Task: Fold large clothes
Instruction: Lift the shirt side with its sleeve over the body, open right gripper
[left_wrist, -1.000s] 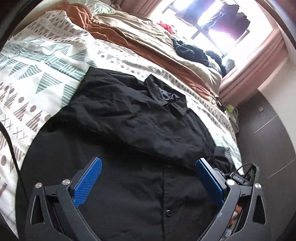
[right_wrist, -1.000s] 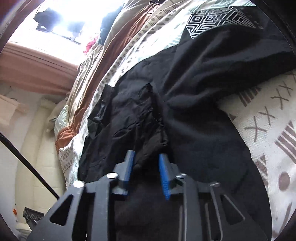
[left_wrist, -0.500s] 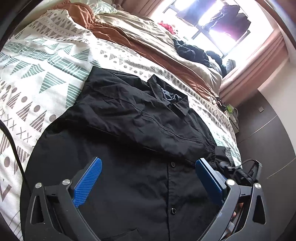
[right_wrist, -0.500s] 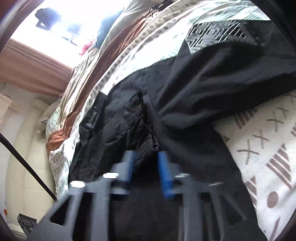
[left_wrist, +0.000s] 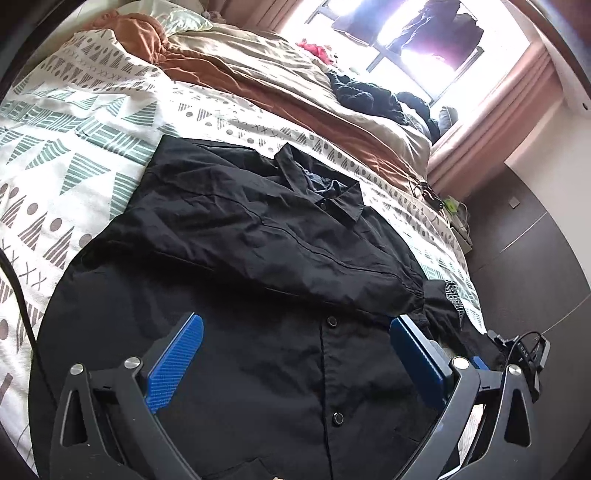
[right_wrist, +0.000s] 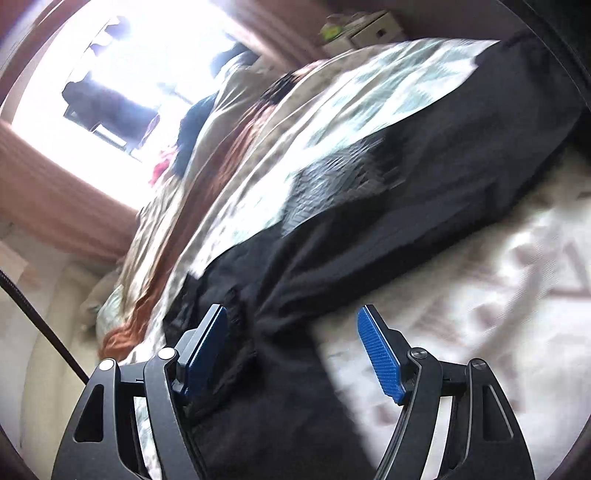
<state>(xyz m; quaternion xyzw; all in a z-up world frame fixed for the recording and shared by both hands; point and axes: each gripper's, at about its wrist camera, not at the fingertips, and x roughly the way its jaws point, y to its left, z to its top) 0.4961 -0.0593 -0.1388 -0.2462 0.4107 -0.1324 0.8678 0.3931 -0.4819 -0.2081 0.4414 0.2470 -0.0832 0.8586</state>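
Folding this black shirt (left_wrist: 258, 258) well depends now on choosing the next grip with care, since neither claw holds any cloth. It lies front up on the patterned duvet (left_wrist: 74, 177) of the bed, buttoned, collar (left_wrist: 325, 192) toward the window; one sleeve (left_wrist: 280, 251) is laid across the chest, its cuff end bunched at the shirt's far edge. The left claw (left_wrist: 295, 350) hovers over the lower button placket with its blue pads wide apart and nothing between them. The right claw (right_wrist: 295, 354) also stands open, its pads clear of the fabric; the right wrist view is smeared by motion, so the exact lie of the dark cloth below it cannot be told, only that a black fold runs between the pads and the pale duvet lies to one side. To my judgement, the sleeve fold looks done on that side, and the sensible next move is to take the hem or the other side edge with both claws at matching points, pinching a single clean layer rather than a bunch. Lifting low and drawing the cloth evenly should keep the crossed sleeve from sliding off. The bunched cuff may want smoothing first, or the finished fold will sit lumpy.
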